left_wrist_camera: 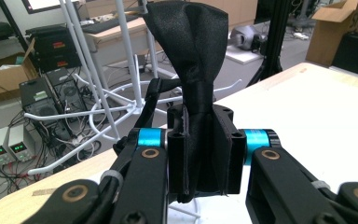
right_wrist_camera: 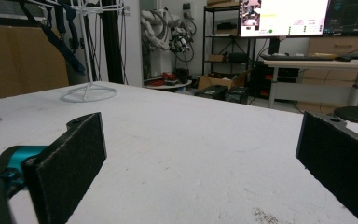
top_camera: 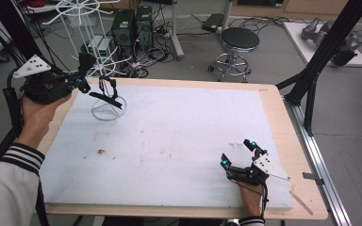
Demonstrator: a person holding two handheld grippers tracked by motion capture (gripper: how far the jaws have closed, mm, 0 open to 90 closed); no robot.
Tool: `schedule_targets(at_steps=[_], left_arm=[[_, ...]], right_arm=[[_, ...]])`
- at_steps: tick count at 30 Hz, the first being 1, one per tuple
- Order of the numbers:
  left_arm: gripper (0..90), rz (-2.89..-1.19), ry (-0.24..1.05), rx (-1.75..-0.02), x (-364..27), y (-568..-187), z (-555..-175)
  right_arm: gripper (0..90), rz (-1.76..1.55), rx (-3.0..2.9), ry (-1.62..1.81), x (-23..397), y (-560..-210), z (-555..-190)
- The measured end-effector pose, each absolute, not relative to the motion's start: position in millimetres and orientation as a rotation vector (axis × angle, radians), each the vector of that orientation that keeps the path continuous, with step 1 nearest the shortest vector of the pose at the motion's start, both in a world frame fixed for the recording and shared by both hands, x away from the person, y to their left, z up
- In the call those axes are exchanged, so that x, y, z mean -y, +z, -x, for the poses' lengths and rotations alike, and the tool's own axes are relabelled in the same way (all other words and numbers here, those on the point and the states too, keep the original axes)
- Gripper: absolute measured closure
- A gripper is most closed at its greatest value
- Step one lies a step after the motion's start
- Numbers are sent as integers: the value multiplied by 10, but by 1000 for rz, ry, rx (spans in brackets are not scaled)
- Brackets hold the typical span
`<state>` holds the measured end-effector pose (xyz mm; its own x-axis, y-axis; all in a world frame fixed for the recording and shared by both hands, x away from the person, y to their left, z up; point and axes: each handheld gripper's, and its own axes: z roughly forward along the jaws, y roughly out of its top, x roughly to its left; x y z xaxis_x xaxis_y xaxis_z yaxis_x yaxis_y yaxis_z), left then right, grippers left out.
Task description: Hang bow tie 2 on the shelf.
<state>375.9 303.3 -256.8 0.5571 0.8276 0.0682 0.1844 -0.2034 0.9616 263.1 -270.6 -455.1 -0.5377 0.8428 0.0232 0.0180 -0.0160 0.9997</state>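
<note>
Nearest, at about five o'clock on the white table (top_camera: 169, 141), the right gripper (top_camera: 238, 153) rests with its jaws spread wide and nothing between them. Farther off, at ten o'clock, the left gripper (top_camera: 80, 81) is pinched tight on a black bow tie (left_wrist_camera: 198, 60), held beside the white wire rack (top_camera: 104, 56).

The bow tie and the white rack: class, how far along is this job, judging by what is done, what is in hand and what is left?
Done: the left gripper has picked up the black bow tie and holds it by its middle. In hand: it carries the tie beside the white wire rack at the table's far left corner. Left: the tie is probably still to be hung on a hook. The right gripper rests open on the white mat.
</note>
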Motion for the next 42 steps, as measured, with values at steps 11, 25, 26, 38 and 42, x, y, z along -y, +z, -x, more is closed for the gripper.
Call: schedule_targets(at_steps=[11, 25, 26, 38, 42], left_arm=[[340, -1731, 804, -842, -2958, -2561, -3740], [143, -1660, 742, -711, -3112, -2713, -3448], [143, -1648, 741, -705, -3126, -2743, -3420], [140, -1553, 692, -675, -3246, -3390, -3105], [140, -1506, 679, -691, -3272, -3650, -2975]], right_arm=[[8, -907, -1614, 1621, 2708, -4550, -2632], [8, -921, -1622, 1626, 2705, -4551, -2631], [8, -920, -1623, 1626, 2704, -4550, -2631], [8, -918, -1618, 1620, 2703, -4550, -2634], [8, -920, -1622, 1616, 2701, -4548, -2638]])
